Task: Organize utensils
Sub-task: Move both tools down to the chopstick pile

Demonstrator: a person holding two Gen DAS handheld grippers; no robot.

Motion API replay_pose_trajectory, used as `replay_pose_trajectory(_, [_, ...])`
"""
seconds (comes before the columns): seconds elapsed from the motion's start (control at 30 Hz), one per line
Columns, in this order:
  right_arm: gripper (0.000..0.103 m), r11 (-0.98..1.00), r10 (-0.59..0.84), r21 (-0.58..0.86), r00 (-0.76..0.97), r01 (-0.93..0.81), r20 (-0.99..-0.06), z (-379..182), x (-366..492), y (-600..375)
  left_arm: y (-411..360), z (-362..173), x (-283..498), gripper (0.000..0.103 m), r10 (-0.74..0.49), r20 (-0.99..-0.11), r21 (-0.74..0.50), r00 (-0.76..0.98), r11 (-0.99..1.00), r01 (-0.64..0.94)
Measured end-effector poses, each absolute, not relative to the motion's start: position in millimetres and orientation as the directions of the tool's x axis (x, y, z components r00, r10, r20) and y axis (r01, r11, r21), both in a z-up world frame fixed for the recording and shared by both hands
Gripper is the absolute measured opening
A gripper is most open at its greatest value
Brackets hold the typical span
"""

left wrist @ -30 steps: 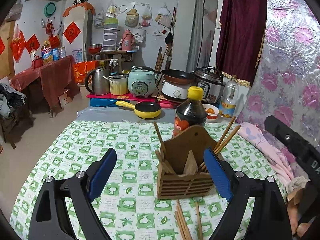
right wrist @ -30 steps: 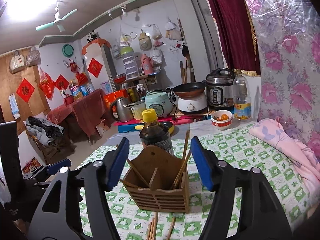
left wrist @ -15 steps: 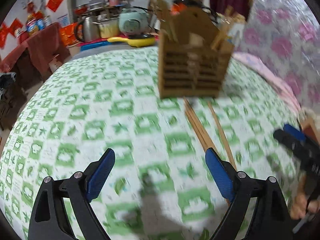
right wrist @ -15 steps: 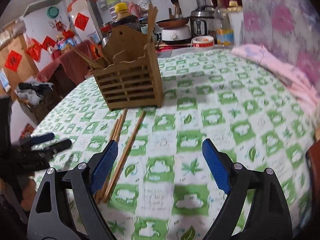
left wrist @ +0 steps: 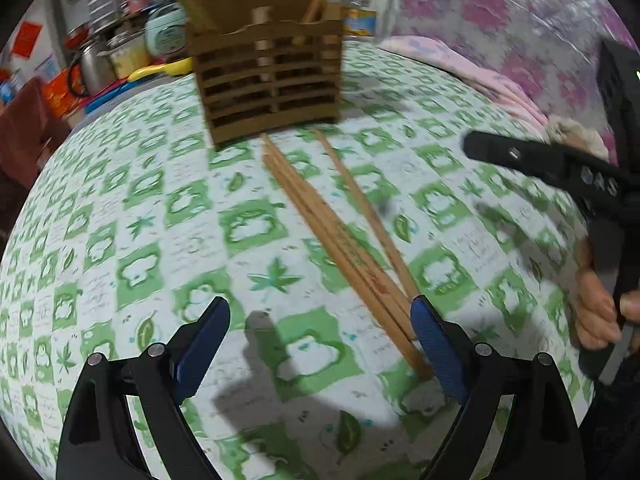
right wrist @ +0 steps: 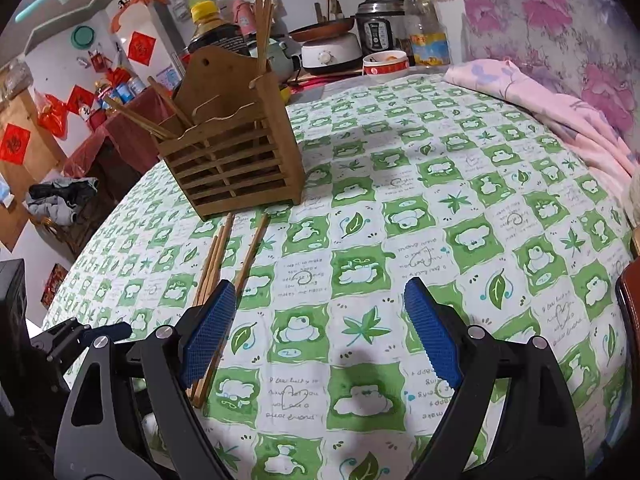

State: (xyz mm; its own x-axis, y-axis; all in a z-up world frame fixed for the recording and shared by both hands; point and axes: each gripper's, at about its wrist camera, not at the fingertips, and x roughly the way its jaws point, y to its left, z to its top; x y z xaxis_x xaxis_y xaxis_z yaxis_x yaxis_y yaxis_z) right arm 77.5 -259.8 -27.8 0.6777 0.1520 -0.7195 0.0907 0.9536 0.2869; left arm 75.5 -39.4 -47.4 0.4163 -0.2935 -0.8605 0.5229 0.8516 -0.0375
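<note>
So pickup phase: both claws wide open, empty — left claw [left wrist: 320,336], right claw [right wrist: 316,320]. Loose chopsticks [left wrist: 336,236] lie on the tablecloth [right wrist: 440,184] w/ near ends by left claw's right pad, holder [left wrist: 266,76] beyond. Next: center one stick btwn pads, close.

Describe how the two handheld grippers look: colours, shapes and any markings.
Both look alike. The left gripper and right gripper have black plastic finger frames with triangular cut-outs and round silver rivets, and textured blue pads. Seen from the left wrist, the right gripper's black body carries small pale markings, too blurred to read.
</note>
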Motion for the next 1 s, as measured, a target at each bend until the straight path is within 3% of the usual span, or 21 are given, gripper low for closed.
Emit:
replay_pose_trajectory(0.27, [0.084,0.959,0.151,0.271,0.667,0.079,-0.730,-30,78,-256,-49,-56,69,0.091,-0.243,-0.872,0.048,0.425,0.821,0.568])
replay_pose_trajectory(0.37, [0.084,0.958,0.153,0.274,0.661,0.082,-0.734,-31,79,-256,-30,-50,81,0.091,-0.151,-0.846,0.121,0.512,0.880,0.459])
replay_pose_trajectory(0.57, [0.084,0.961,0.154,0.268,0.666,0.072,-0.730,-29,78,-253,28,-38,106,0.090,-0.172,-0.840,-0.035,0.514,0.964,0.265])
replay_pose_trajectory(0.73, [0.084,0.961,0.152,0.266,0.663,0.075,-0.733,-30,78,-253,27,-37,94,0.090,-0.265,-0.837,-0.097,0.478,0.933,0.347])
replay_pose_trajectory(0.87, [0.084,0.962,0.151,0.265,0.663,0.074,-0.733,-30,78,-254,1,-37,68,0.090,-0.268,-0.830,-0.012,0.489,0.886,0.464])
replay_pose_trajectory(0.93, [0.084,0.962,0.150,0.263,0.663,0.073,-0.733,-30,79,-254,-9,-39,61,0.087,-0.240,-0.825,0.045,0.512,0.875,0.482])
replay_pose_trajectory(1.0, [0.084,0.964,0.146,0.255,0.663,0.071,-0.735,-30,79,-252,-13,-44,63,0.067,-0.235,-0.834,0.047,0.500,0.871,0.489])
